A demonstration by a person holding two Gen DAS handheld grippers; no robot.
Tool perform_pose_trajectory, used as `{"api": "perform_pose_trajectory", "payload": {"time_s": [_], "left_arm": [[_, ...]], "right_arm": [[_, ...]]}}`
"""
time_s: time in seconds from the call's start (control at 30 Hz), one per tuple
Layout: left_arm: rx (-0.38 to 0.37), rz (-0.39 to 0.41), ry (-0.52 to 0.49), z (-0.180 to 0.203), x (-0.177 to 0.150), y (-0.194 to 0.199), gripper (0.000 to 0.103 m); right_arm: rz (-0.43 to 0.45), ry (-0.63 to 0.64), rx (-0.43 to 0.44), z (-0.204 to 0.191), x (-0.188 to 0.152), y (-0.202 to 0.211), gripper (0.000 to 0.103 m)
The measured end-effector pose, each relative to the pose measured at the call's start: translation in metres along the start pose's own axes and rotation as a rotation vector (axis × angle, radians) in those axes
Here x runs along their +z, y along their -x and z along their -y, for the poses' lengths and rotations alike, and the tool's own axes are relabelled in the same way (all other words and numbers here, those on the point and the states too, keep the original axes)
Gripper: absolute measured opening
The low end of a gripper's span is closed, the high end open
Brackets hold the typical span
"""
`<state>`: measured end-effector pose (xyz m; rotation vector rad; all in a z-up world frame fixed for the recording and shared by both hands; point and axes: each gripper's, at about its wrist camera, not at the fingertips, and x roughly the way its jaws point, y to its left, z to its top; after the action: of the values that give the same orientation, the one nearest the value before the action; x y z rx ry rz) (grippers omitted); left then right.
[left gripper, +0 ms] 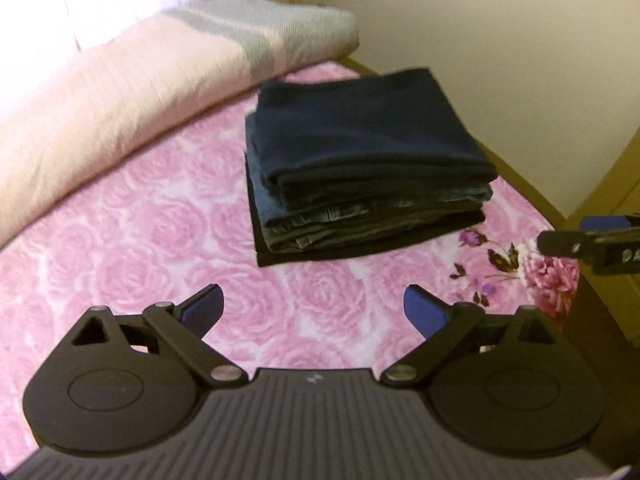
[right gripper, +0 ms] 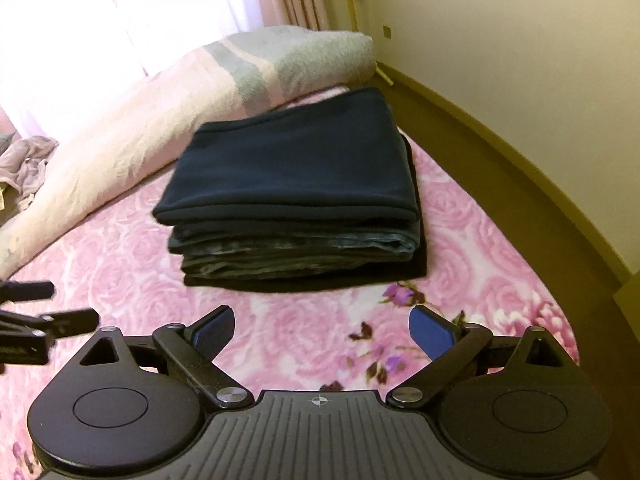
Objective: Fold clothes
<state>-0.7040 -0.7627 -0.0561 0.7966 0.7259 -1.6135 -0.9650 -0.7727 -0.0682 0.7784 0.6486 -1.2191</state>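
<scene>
Crumpled lilac cloth (right gripper: 24, 164) in right view only, left hand-held gripper (left gripper: 314, 308) and right hand-held gripper (right gripper: 322, 330) spread wide, empty, folded clothes stack (left gripper: 360, 168) ahead on bed (left gripper: 140, 248)

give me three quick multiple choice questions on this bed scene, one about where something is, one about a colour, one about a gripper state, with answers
1. Where does the stack of folded clothes sit?
A. on the pink rose bedspread
B. on the rolled quilt
C. on the floor

2. What colour is the top garment of the stack?
A. white
B. dark navy
C. red

3. How does the left gripper stand?
A. shut on cloth
B. open and empty
C. out of view

Answers: 1 A, the stack rests on the rose print beside the quilt; 2 B, the top fold is dark navy; 3 B, its blue pads are spread apart with only bedspread between them.
</scene>
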Motion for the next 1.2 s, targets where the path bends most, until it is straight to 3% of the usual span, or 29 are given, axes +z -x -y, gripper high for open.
{"api": "perform_pose_trajectory", "payload": {"time_s": [0.17,0.47,0.83,1.2], "left_arm": [[0.003,0.064,0.016,0.0,-0.006,0.032,0.095],[0.035,0.034,-0.014,0.011,-0.013,0.055,0.095],[0.121,0.026,0.092,0.022,-0.004,0.053,0.095],[0.173,0.019,0.11,0.056,0.005,0.051,0.095]], "right_arm": [[0.015,0.01,-0.029,-0.023,-0.012,0.026,0.097],[0.056,0.012,-0.077,-0.038,-0.023,0.063,0.097],[0.057,0.083,-0.043,-0.026,-0.005,0.063,0.097],[0.032,0.149,-0.015,-0.006,0.001,0.06,0.097]]}}
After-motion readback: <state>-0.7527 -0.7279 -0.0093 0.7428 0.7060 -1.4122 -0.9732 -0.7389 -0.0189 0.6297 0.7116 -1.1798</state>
